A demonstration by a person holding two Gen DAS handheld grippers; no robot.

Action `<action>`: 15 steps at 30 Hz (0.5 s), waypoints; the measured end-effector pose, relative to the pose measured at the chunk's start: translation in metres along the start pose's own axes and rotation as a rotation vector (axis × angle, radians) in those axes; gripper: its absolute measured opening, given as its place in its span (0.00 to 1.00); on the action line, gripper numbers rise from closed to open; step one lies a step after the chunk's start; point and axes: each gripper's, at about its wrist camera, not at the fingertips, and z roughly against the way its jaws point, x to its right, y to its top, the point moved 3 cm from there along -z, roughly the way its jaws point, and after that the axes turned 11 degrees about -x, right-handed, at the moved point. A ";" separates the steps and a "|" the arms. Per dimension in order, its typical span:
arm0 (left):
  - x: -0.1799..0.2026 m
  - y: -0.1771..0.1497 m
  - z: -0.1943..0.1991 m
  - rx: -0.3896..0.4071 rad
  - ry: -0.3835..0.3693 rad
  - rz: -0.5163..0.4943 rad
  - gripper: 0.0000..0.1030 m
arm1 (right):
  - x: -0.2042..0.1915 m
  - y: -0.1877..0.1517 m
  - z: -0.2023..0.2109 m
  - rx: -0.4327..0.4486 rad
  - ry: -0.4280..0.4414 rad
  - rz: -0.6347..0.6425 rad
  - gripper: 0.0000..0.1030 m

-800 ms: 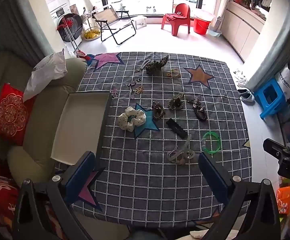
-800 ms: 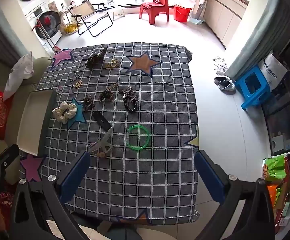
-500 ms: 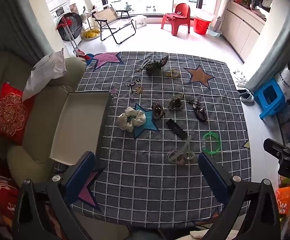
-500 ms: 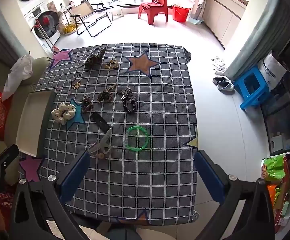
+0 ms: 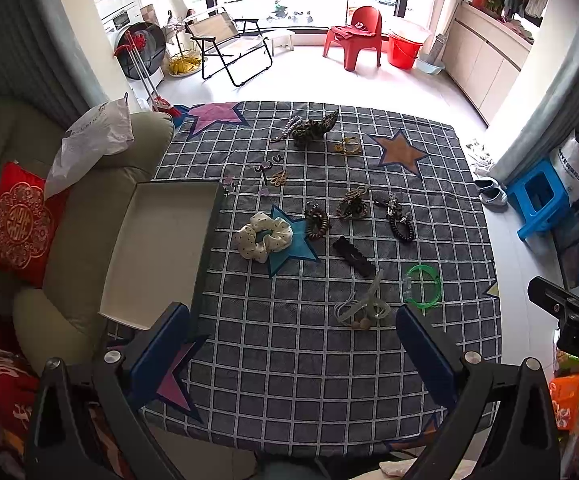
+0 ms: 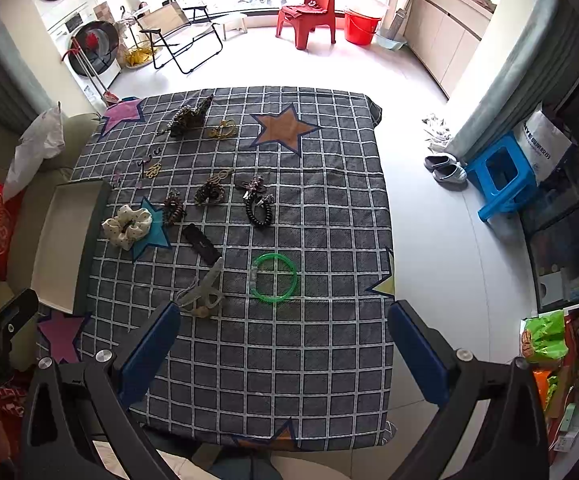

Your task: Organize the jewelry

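Jaws: you held both grippers' jaws wide apart, empty.
Advice: you needed the green bangle (image 6: 273, 277) centred, then the white tray (image 5: 161, 248).

Bare checked tablecloth (image 6: 273, 364) across the near half at 6 o'clock, clear hair clip (image 5: 363, 306) and green bangle (image 6: 273, 277) blocking at 12, scattered hair ties beyond, open white box (image 5: 161, 248) walling the edge at 9 o'clock

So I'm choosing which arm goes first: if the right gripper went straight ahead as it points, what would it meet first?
Probably bare tablecloth, close to the green bangle; the right gripper is open and high above, so depth is uncertain.
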 end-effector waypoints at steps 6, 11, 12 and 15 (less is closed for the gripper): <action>-0.001 0.001 0.001 0.010 -0.002 0.000 1.00 | 0.000 0.000 0.000 0.000 -0.001 -0.001 1.00; -0.002 0.001 0.001 0.011 0.000 0.000 1.00 | -0.001 0.000 0.001 0.002 -0.002 -0.002 1.00; -0.002 0.001 0.002 0.011 -0.001 0.000 1.00 | -0.001 0.000 0.001 0.004 -0.002 -0.003 1.00; -0.002 0.002 0.002 0.013 0.000 -0.001 1.00 | -0.002 0.000 0.002 0.004 -0.003 -0.004 1.00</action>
